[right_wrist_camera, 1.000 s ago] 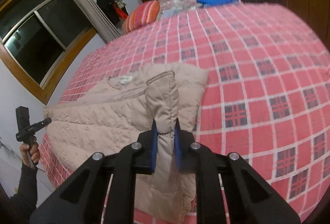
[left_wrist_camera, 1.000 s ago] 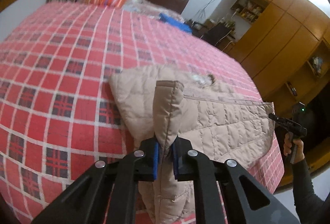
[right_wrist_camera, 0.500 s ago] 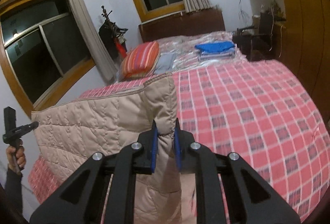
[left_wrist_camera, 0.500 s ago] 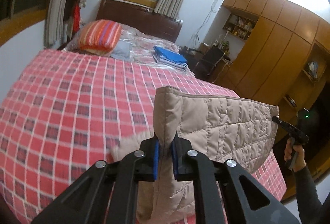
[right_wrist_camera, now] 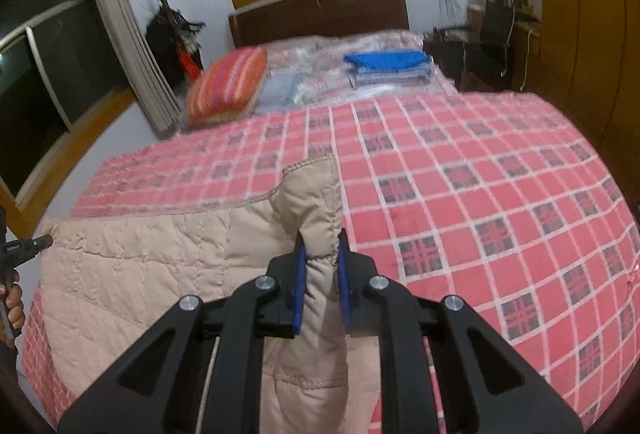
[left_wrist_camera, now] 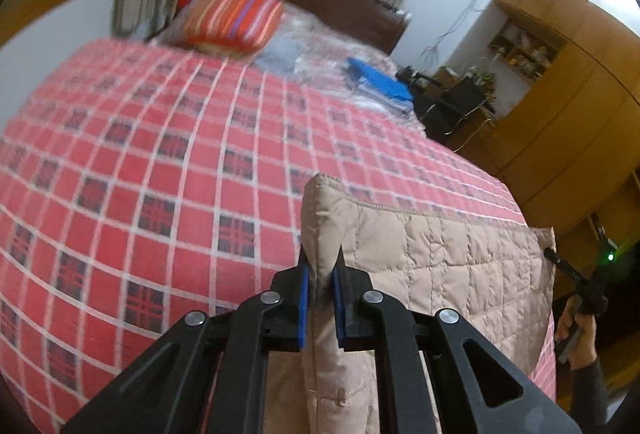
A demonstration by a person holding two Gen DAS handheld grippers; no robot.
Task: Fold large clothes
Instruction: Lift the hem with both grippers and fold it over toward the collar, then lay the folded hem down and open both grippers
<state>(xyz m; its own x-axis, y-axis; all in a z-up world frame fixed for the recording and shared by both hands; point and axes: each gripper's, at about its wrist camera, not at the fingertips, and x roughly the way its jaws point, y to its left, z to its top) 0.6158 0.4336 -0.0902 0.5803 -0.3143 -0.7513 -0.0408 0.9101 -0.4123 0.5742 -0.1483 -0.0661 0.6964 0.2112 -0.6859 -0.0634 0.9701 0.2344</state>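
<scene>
A beige quilted jacket (left_wrist_camera: pixel 448 274) hangs stretched between my two grippers above the near part of the bed. My left gripper (left_wrist_camera: pixel 320 274) is shut on one corner of its edge, which stands up between the blue pads. My right gripper (right_wrist_camera: pixel 320 258) is shut on the opposite corner of the jacket (right_wrist_camera: pixel 160 266). Each view shows the other gripper at the far end of the taut edge, held by a hand (left_wrist_camera: pixel 576 326). The jacket's lower part hangs out of sight below the fingers.
The bed wears a red checked blanket (left_wrist_camera: pixel 160 162). A striped orange pillow (right_wrist_camera: pixel 228 86) and a folded blue cloth (right_wrist_camera: pixel 388 60) lie near the dark headboard. Windows with curtains stand on the left, wooden wardrobes (left_wrist_camera: pixel 568 106) and a chair on the right.
Both grippers lifted the jacket off the bed and held its edge up taut; since half a second ago they have come lower, with the cameras tilted down toward the blanket.
</scene>
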